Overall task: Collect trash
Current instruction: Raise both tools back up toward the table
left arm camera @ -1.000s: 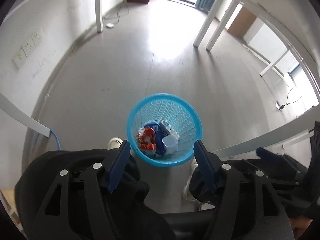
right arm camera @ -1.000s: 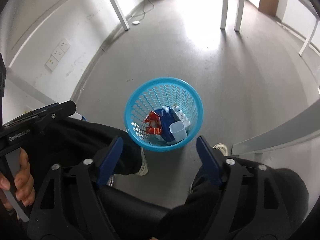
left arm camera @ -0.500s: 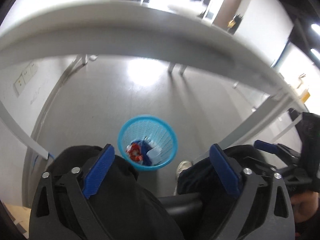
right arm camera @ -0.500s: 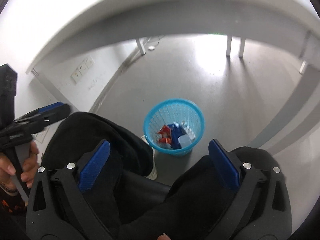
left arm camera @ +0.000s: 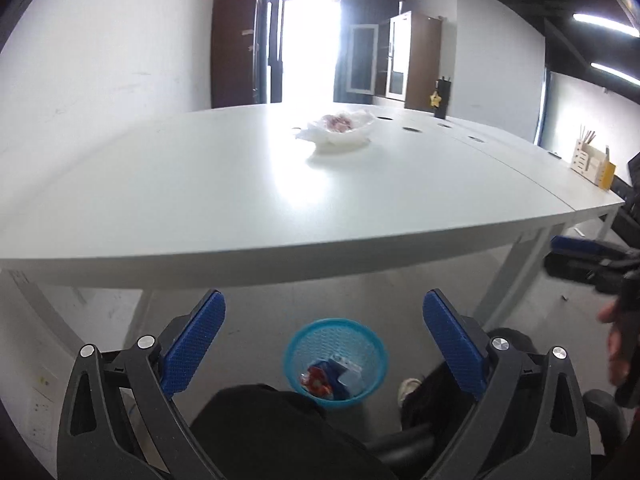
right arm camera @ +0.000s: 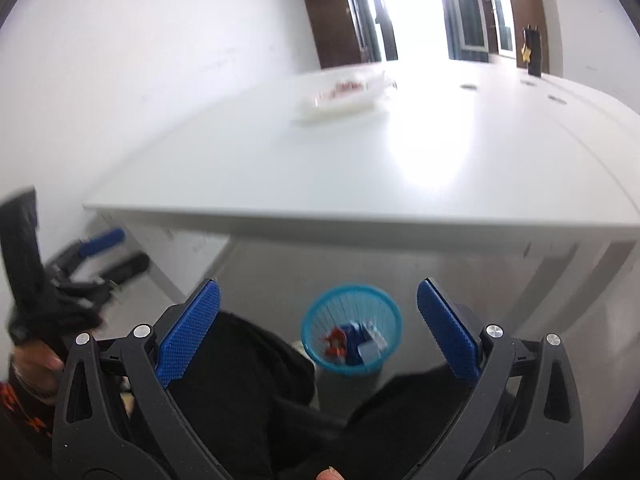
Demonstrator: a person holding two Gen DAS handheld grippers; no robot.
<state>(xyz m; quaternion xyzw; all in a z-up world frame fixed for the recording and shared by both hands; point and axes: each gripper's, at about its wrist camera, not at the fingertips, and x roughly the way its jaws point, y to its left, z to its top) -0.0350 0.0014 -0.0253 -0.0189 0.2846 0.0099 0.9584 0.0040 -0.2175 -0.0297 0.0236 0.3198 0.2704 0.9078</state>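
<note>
Both tools, left (left arm camera: 323,307) and right (right arm camera: 318,296), are gaping empty; the wrapper (left arm camera: 339,131) is lying at 12 o'clock (far across the counter (left arm camera: 240,200)).

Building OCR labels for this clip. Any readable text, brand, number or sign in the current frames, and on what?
None readable.
Red and blue wrappers in the blue basket: printing too small and blurred.
White bag on the table: no legible print.
Orange marks on the dark sleeve, right wrist view: cut off and blurred.
Both tools: no visible lettering.
</note>
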